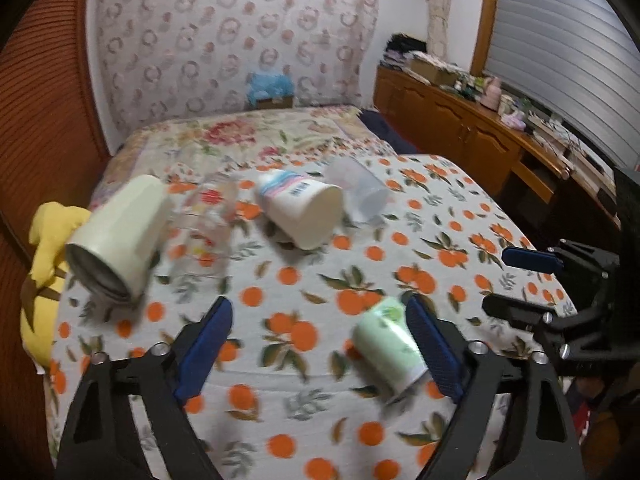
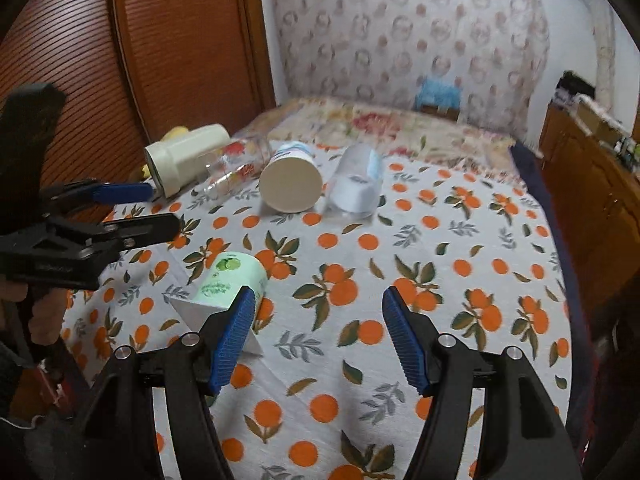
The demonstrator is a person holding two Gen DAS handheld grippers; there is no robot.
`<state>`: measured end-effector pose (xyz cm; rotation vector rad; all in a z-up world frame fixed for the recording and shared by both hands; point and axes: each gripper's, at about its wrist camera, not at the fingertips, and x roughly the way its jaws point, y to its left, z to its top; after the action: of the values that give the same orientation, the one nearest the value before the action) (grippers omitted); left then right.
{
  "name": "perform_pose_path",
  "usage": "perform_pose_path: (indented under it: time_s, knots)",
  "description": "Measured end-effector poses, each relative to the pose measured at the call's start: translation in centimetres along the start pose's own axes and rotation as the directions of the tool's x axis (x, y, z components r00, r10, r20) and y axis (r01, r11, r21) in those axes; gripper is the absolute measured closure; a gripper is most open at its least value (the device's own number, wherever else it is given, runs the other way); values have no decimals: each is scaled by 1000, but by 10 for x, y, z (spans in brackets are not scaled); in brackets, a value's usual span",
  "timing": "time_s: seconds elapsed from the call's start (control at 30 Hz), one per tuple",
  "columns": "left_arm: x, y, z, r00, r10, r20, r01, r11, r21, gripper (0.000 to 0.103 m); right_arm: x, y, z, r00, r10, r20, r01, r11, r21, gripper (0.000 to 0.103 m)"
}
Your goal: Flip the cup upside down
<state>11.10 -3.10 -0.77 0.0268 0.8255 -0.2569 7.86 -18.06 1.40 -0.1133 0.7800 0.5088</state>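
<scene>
Several cups lie on their sides on an orange-print cloth [image 1: 304,280]. A pale green paper cup [image 1: 388,344] lies nearest, just left of my left gripper's right finger; it also shows in the right wrist view [image 2: 228,284]. At the back lie a cream mug [image 1: 120,232], a clear printed glass [image 1: 204,220], a white paper cup [image 1: 304,208] and a clear plastic cup [image 1: 360,192]. My left gripper [image 1: 320,312] is open and empty. My right gripper [image 2: 318,300] is open and empty, to the right of the green cup [image 1: 508,280].
A yellow soft toy [image 1: 44,272] hangs at the table's left edge. A bed with a floral cover [image 1: 240,132] lies behind the table. A wooden cabinet [image 1: 460,120] with clutter runs along the right. A brown shutter door [image 2: 180,40] stands on the left.
</scene>
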Motion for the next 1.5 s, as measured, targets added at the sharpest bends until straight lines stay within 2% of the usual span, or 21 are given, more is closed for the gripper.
perform_pose_path:
  time_s: [0.17,0.37,0.6,0.67,1.0,1.13,1.17,1.23,1.5]
  knots:
    - [22,-20,5,997,-23,-69,23,1000,-2,29,-4,-3,-16,999,-12,43,12,1000,3,35]
    - [48,-31,10,985,-41,-165,35,999,-40,37,2,-10,-30,999,2,44,-4,999,38,34]
    - [69,-27,15,955,-87,-285,50,990,-135,39,2,-15,-38,998,20,53,-24,997,73,33]
    - [74,-25,15,941,-108,-321,55,984,-171,39,2,-15,-40,998,21,53,-25,997,75,33]
    - [92,-18,13,907,-142,-397,46,969,-241,39,6,-13,-44,999,21,45,-25,997,77,32]
    - [99,-13,10,889,-171,-425,51,959,-279,49,7,-9,-44,999,26,45,-29,997,70,32]
    - [99,-12,10,888,-174,-426,52,958,-283,49,7,-8,-44,999,29,45,-32,997,70,32]
    - [97,-12,11,893,-171,-416,52,958,-282,51,8,-8,-43,998,31,47,-34,997,72,32]
    - [74,-16,24,956,-96,-278,50,985,-167,53,15,-13,-45,999,13,46,-17,995,94,32]
